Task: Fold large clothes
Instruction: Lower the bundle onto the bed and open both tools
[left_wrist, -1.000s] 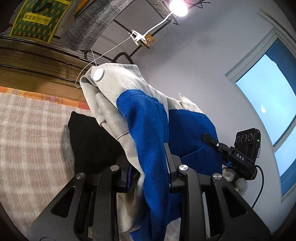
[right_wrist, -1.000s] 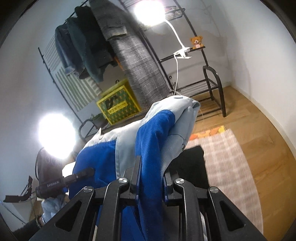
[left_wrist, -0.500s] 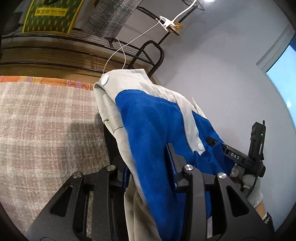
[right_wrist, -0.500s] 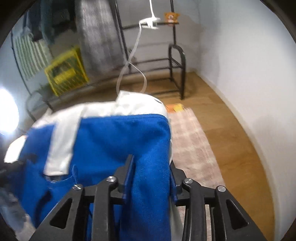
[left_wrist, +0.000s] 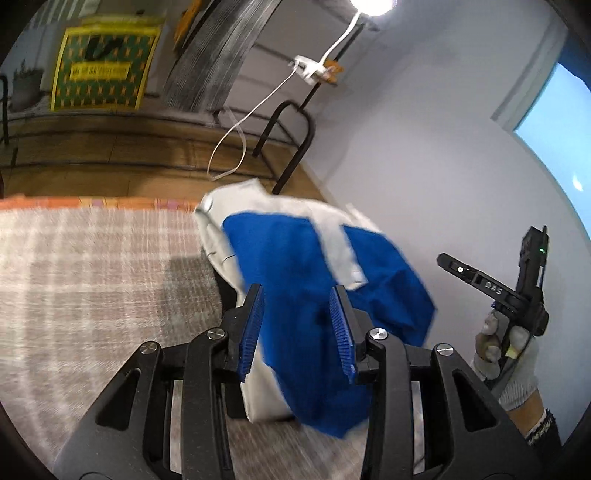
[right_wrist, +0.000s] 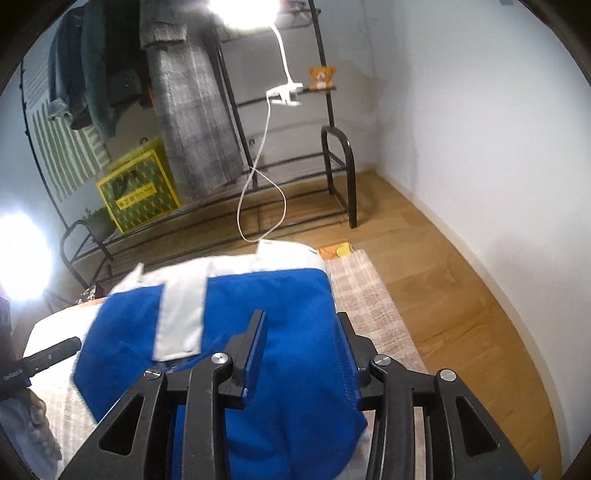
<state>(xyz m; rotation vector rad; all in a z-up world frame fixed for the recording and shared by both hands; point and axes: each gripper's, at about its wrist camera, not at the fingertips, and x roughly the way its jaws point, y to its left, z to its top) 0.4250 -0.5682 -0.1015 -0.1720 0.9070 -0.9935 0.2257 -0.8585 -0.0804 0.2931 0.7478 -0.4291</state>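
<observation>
Jacket (left_wrist: 295, 258) fabric, blue with pale grey panels and a snap-button placket, sags between both pairs of my fingers over the checked rug (left_wrist: 92, 277). I cannot tell whether it touches the rug. My left gripper (left_wrist: 295, 325) and right gripper (right_wrist: 299, 354) have both just been opening. Their 2 ribbed blue pads stand narrowly apart with the cloth loose between them, not pinched.

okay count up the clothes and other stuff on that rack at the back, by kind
Hanging garments: 3, a grey plaid coat, a dark jacket, a blue denim piece
Yellow patterned bags: 1
Brown teddy bears: 1
White clip lamps: 1
Total: 6
</observation>
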